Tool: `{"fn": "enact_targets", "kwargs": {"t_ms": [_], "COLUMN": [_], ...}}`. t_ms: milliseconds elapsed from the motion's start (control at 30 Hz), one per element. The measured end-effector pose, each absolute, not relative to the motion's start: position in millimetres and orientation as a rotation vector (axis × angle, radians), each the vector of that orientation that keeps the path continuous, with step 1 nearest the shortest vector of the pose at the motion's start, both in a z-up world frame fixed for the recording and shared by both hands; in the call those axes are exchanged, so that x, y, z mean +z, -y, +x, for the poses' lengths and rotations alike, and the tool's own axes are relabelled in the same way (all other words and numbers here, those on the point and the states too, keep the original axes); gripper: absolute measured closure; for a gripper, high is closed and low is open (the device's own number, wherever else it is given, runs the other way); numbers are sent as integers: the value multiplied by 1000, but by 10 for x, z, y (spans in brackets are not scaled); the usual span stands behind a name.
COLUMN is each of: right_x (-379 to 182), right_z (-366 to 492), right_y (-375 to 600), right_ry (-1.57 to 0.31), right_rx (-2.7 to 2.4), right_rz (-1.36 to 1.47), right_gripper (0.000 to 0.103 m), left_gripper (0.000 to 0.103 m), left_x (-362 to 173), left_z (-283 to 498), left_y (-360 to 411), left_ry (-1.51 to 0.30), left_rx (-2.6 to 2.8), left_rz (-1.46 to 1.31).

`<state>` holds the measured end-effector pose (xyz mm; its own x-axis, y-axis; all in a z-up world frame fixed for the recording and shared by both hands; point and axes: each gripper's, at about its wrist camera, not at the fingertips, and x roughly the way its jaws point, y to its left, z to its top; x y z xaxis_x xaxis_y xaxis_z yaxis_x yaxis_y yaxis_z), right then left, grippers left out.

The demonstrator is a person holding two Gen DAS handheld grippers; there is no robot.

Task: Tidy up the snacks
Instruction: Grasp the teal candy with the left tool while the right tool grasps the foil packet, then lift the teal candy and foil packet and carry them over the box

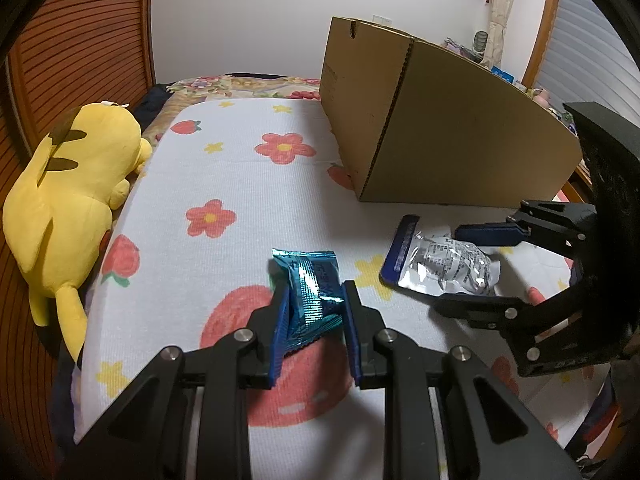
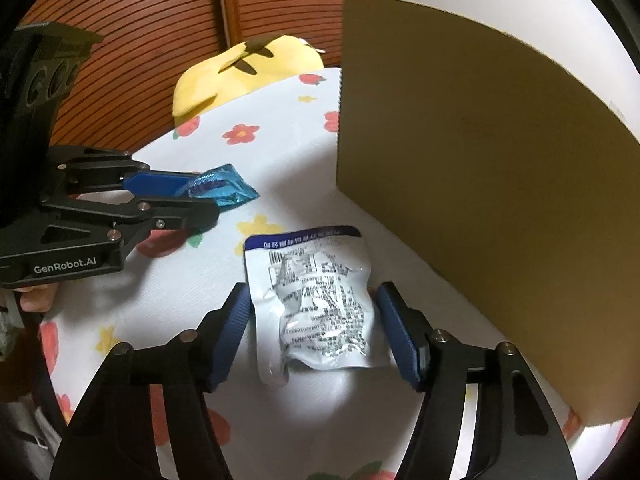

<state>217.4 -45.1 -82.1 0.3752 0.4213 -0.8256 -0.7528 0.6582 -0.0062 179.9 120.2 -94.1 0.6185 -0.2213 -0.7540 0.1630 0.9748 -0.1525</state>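
A shiny teal snack packet [image 1: 312,288] lies on the flowered bed cover, pinched between the blue pads of my left gripper [image 1: 314,304], which is shut on it; it also shows in the right wrist view [image 2: 224,190]. A silver snack pouch with a dark blue top band [image 2: 320,296] lies flat between the pads of my right gripper [image 2: 314,312], which is open around it, apart from both sides. The pouch [image 1: 444,264] and right gripper [image 1: 468,268] show at the right of the left wrist view. A tall cardboard box [image 1: 432,120] stands behind the pouch.
The white cover with red flowers and strawberries [image 1: 224,168] spreads over the bed. A yellow plush toy [image 1: 80,184] lies at its left edge against a wooden slatted door [image 1: 80,40]. The box wall [image 2: 480,184] stands close to the right of my right gripper.
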Motion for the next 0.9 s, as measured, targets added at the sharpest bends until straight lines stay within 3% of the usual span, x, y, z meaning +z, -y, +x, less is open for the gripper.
{"fn": "enact_targets", "kwargs": {"t_ms": [167,900], "right_x": [-785,-638], "right_z": [2103,1833], "right_y": [552,892], "right_ry": [-910,-815], "right_rx": [767,762], "right_rz": [-388,-254], "right_gripper": [44,44], "left_gripper": [81,81], "left_x": [-942,-734], "left_z": [1797,1621], "left_y": [-1202,-1060], "left_ry": [-876,-802], "left_rx": [-221,-250], "left_rz": [-72,-55]}}
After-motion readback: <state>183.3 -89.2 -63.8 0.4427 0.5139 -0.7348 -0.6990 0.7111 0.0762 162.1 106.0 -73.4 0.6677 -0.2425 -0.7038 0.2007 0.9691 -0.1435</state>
